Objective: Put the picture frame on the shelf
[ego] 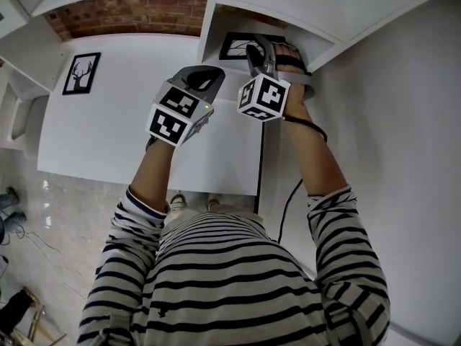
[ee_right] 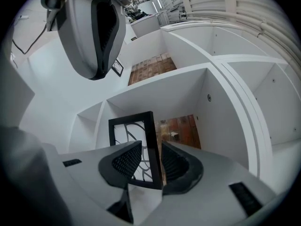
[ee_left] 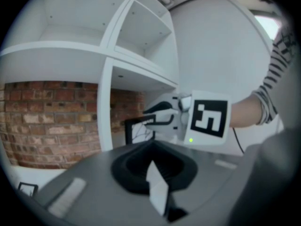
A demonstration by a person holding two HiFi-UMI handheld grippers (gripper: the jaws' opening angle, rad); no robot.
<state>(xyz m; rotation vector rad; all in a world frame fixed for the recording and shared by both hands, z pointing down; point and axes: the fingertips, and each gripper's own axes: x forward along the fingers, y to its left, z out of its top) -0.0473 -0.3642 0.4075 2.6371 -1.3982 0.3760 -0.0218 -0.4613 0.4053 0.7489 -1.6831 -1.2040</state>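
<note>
The black picture frame, with a branch pattern, stands upright on the floor of a white shelf compartment. My right gripper reaches into that compartment. In the right gripper view the picture frame stands between the two dark pads, and a thin gap shows beside its edge, so the right gripper is open around it. My left gripper hovers just left of the right one, outside the compartment, shut on nothing. From the left gripper view the right gripper covers part of the picture frame.
A second small frame with a deer picture lies on the white desk top to the left. A brick wall runs behind the desk. A white upright divider separates desk and shelf. A cable hangs from the right gripper.
</note>
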